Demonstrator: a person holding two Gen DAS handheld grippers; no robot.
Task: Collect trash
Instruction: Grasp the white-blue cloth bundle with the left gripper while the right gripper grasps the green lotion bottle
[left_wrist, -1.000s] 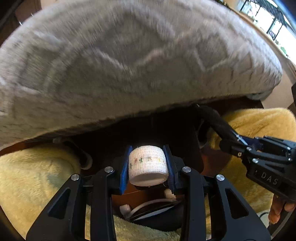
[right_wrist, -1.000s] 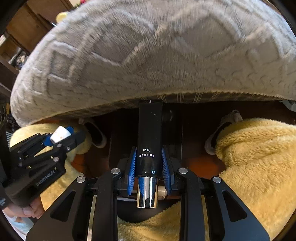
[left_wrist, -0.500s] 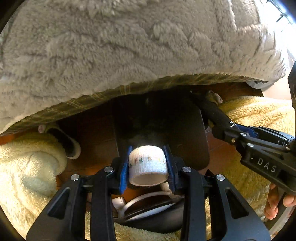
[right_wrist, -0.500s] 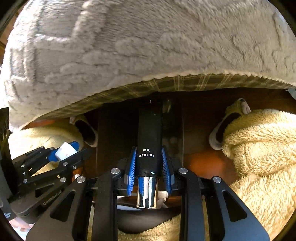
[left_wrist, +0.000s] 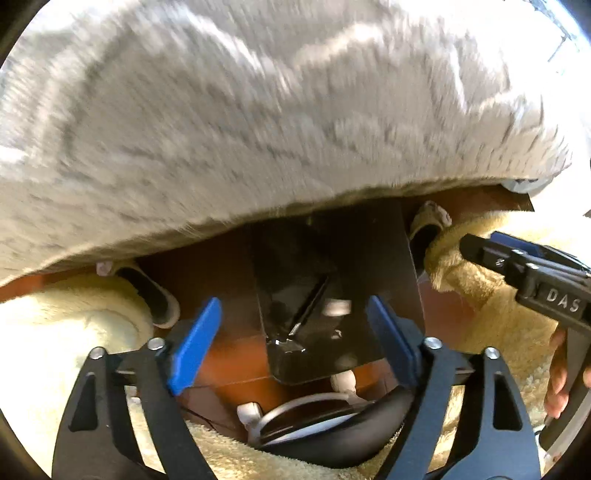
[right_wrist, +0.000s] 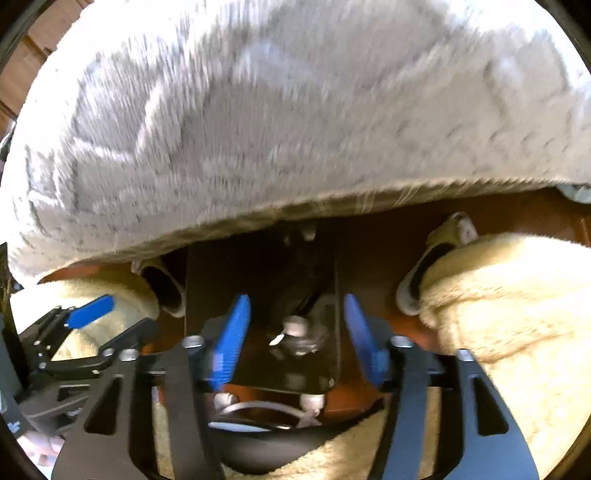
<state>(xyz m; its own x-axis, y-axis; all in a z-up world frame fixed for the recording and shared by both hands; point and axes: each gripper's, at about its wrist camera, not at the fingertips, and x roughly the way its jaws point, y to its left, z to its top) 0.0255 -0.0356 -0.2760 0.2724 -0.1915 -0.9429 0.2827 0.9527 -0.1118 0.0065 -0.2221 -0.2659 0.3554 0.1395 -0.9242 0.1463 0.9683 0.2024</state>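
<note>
Both claws had just sprung apart, nothing pinched in either. Left gripper (left_wrist: 291, 339) stood spread wide over the tall black rectangular plastic bin (left_wrist: 384, 273), between the person's knees in fluffy yellow fleece trousers (left_wrist: 70, 332). Right gripper (right_wrist: 295, 336) likewise stood spread over the same bin (right_wrist: 207, 295).

Key relation: the bin mouth sat dead ahead, 12 o'clock from both claws, both pointing steeply down into it. The dropped trash lay inside:
- small white blurred piece (left_wrist: 338, 306), probably the white tape roll, at about 1 o'clock from the left claw's centre
- black tube with chrome cap (right_wrist: 295, 326), long axis running roughly 12 to 6 in the right view, cap nearest the claw

Right claw sat nearer the tube, left nearer the white piece.

Around:
- grey quilted fleece blanket (left_wrist: 258, 110) overhanging at 12 o'clock, close above the bin's far rim
- slippers (right_wrist: 436, 258) at 10 and 2 o'clock
- white headphones (left_wrist: 306, 402) at 6 o'clock

Judgement: drop looked done; next pickup would need both claws lifted clear of the blanket edge.
</note>
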